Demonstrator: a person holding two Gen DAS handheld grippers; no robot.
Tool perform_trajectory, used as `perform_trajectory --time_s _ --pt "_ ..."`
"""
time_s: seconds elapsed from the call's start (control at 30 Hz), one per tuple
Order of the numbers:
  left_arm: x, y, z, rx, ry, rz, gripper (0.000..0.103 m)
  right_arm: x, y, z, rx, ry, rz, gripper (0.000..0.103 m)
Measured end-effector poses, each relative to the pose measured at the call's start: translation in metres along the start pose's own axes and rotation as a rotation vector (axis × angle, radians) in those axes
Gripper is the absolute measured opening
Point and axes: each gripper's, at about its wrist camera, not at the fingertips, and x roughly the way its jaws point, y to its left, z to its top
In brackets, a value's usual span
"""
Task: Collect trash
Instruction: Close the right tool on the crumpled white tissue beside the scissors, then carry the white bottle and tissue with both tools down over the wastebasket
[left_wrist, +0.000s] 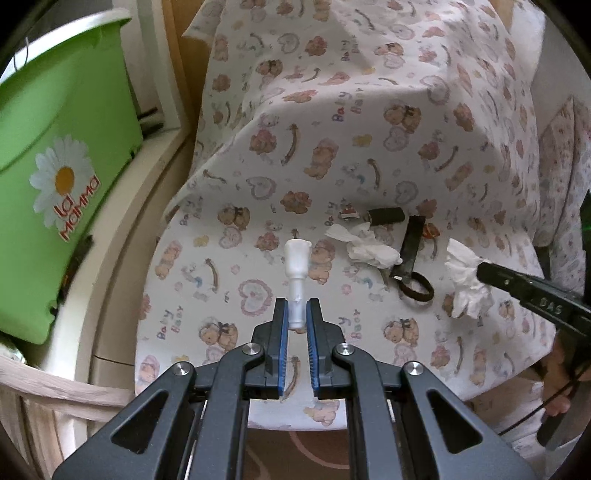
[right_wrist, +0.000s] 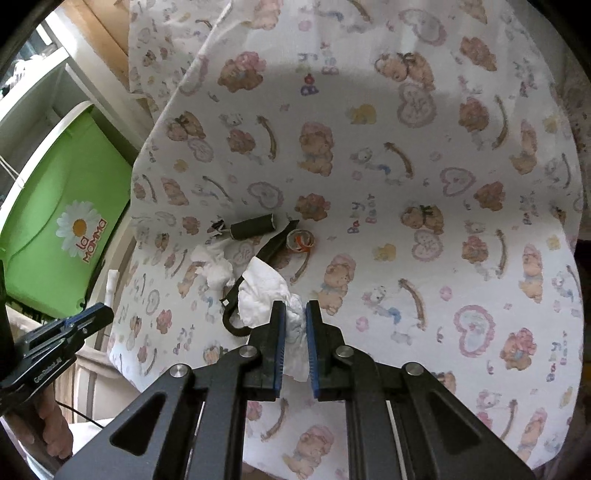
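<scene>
My left gripper (left_wrist: 296, 309) is shut on a white plastic tube (left_wrist: 297, 262) and holds it over the bear-print cloth (left_wrist: 332, 122). My right gripper (right_wrist: 295, 312) is shut on a crumpled white tissue (right_wrist: 264, 295); it also shows at the right of the left wrist view (left_wrist: 466, 291). A second crumpled tissue (left_wrist: 369, 247) (right_wrist: 216, 267), a dark cardboard roll (left_wrist: 386, 216) (right_wrist: 253, 226), a black strap with a loop (left_wrist: 412, 264) (right_wrist: 273, 245), a small orange-and-clear wrapper (right_wrist: 301, 240) and a small red-and-white scrap (left_wrist: 349, 213) lie on the cloth.
A green bin (left_wrist: 55, 155) (right_wrist: 62, 221) with a daisy label stands at the left beside the cloth-covered surface, on a cream ledge (left_wrist: 122, 229). A patterned rug (left_wrist: 295, 446) lies below the cloth's front edge.
</scene>
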Motion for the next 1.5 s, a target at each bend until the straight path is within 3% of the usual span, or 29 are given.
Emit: perform_trajectory --time_s 0.23,0.5,0.67,0.83,1.0,1.1,1.23,1.3,1.5 --pt "-0.008 0.001 -0.012 -0.037 -0.004 -0.028 0.009 -0.015 0.006 -0.015 -0.046 -0.01 -0.012 0.012" --pt "-0.021 0.001 -0.047 -0.006 -0.036 0.077 0.009 -0.041 0.021 -0.041 -0.106 -0.021 0.028 0.012" --pt "-0.038 0.005 -0.057 -0.032 -0.031 0.034 0.009 -0.061 0.044 -0.05 -0.193 -0.032 0.017 0.012" --pt "-0.067 0.015 -0.063 -0.119 -0.08 0.027 0.009 -0.088 0.07 -0.066 -0.256 -0.019 0.038 0.012" --pt "-0.067 0.004 -0.084 -0.106 -0.045 -0.002 0.009 -0.104 0.09 -0.096 -0.292 -0.014 0.065 0.012" --pt "-0.056 -0.002 -0.1 -0.107 -0.027 -0.02 0.009 -0.101 0.088 -0.114 -0.27 -0.01 0.077 0.012" --pt "-0.057 -0.003 -0.107 -0.115 -0.065 -0.007 0.009 -0.08 0.08 -0.134 -0.261 0.021 0.065 0.012" --pt "-0.053 -0.004 -0.107 -0.102 -0.05 -0.047 0.009 -0.07 0.075 -0.139 -0.247 0.053 0.063 0.012" --pt "-0.033 -0.011 -0.116 -0.07 0.018 -0.038 0.009 -0.048 0.063 -0.147 -0.274 0.105 -0.003 0.012"
